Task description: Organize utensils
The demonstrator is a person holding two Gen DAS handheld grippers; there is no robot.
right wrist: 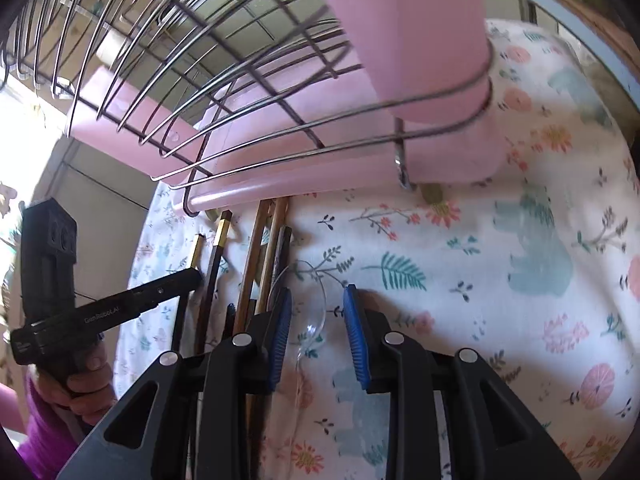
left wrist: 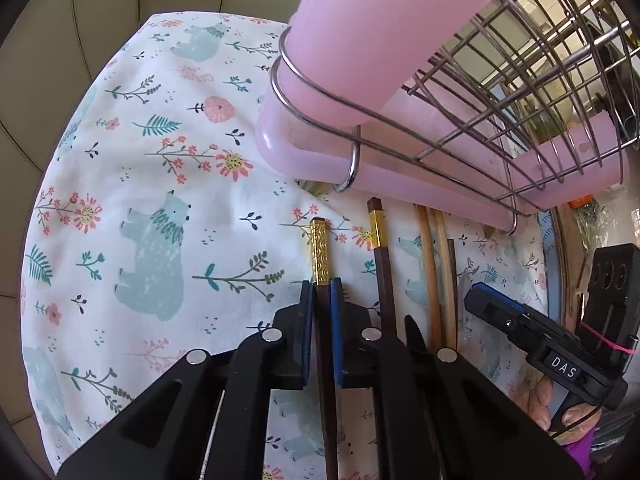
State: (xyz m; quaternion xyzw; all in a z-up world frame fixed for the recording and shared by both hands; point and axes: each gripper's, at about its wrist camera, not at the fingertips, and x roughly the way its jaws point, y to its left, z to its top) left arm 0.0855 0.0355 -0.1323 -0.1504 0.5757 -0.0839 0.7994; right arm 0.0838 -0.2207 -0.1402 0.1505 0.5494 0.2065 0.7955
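My left gripper (left wrist: 322,292) is shut on a dark chopstick with a gold patterned end (left wrist: 320,252), held just over the floral cloth. Its mate, a dark chopstick with a gold band (left wrist: 380,248), lies to the right, beside wooden chopsticks (left wrist: 434,264) and a black serrated knife (left wrist: 416,334). My right gripper (right wrist: 318,300) is open over a clear plastic spoon (right wrist: 312,320) on the cloth. In the right wrist view the left gripper (right wrist: 188,280) shows at the left, next to the chopsticks (right wrist: 256,248). The right gripper also shows in the left wrist view (left wrist: 480,292).
A wire dish rack (left wrist: 500,80) on a pink tray (left wrist: 320,152) stands right ahead, with a tall pink utensil cup (left wrist: 352,28) in its ring holder. The floral bear cloth (left wrist: 160,200) covers the round table. A framed board (left wrist: 556,248) leans at the right.
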